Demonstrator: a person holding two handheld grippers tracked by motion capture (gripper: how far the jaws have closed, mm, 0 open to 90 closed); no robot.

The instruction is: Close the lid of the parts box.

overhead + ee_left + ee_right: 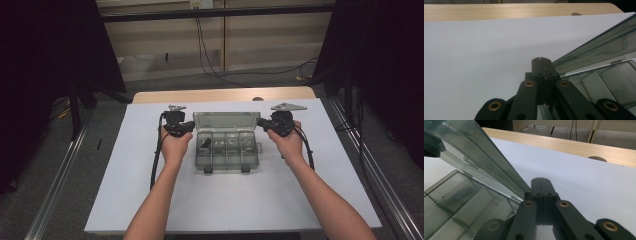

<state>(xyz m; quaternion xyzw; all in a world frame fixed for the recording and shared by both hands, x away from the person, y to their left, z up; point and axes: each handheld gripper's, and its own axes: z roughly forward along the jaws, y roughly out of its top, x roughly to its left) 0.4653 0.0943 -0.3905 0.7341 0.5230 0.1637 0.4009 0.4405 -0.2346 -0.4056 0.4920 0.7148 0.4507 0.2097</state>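
A wide white rectangular tabletop point(150, 200) spans the middle of the high view. At its centre sits a clear grey plastic compartment box point(227, 149), its lid point(226, 120) tilted up and open. The left gripper point(189, 126), jaws pressed together, sits just beside the box's upper-left corner. The right gripper point(262, 123), jaws likewise pressed together, sits just beside its upper-right corner.

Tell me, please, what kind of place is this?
Probably a lab or recording workspace, not a home. A table under a white sheet stands between black curtains, with metal rails on the carpet and cables trailing along the wall behind.
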